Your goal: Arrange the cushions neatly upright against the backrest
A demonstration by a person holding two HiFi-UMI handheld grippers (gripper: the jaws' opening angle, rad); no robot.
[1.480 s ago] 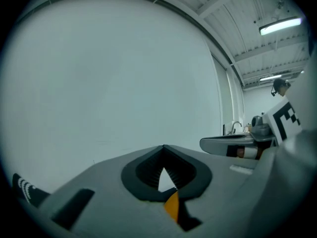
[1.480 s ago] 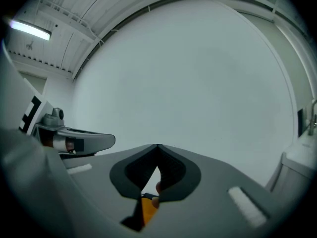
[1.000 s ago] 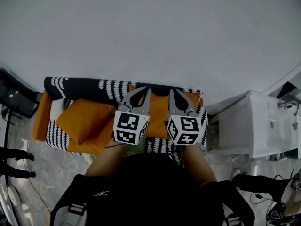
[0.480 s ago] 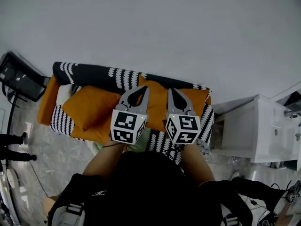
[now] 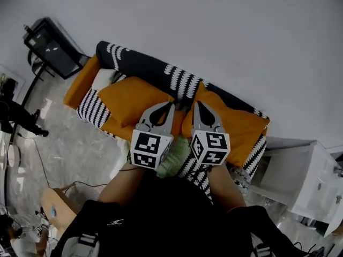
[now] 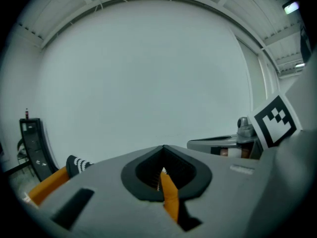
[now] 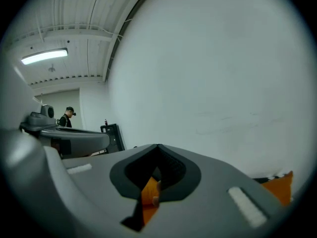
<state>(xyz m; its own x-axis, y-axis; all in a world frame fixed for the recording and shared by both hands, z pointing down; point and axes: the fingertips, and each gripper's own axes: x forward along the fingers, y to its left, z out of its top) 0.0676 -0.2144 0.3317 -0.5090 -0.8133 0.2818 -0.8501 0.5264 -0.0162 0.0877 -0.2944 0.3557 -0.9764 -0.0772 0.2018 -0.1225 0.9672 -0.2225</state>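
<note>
Both claws are held side by side over the middle of a sofa [image 5: 140, 67] that has a black backrest with white markings and an orange seat. The left claw [image 5: 169, 106] has its jaws pressed together, tip to tip, and its own view shows the claw [image 6: 163, 147] shut, with only a strip of orange fabric seen through the narrow gap lower down. The right claw [image 5: 196, 104] is likewise closed; its view shows the claw [image 7: 157, 146] with tips meeting and orange visible behind the gap, and neither claw can be seen gripping anything. The left orange cushion [image 5: 128, 96] lies on the seat just to the left of the left claw, below the backrest. The right orange cushion [image 5: 239, 126] sits to the right of the right claw, its upper edge near the backrest; whether either one leans upright cannot be told from above. A small white pillow [image 5: 102, 79] rests at the sofa's left end beside the orange armrest [image 5: 76, 88]. A pale green thing [image 5: 174, 158] shows between the two marker cubes at the sofa's front edge. A black stand [image 5: 51, 47] is past the left end, and a white cabinet [image 5: 300, 178] past the right.
</note>
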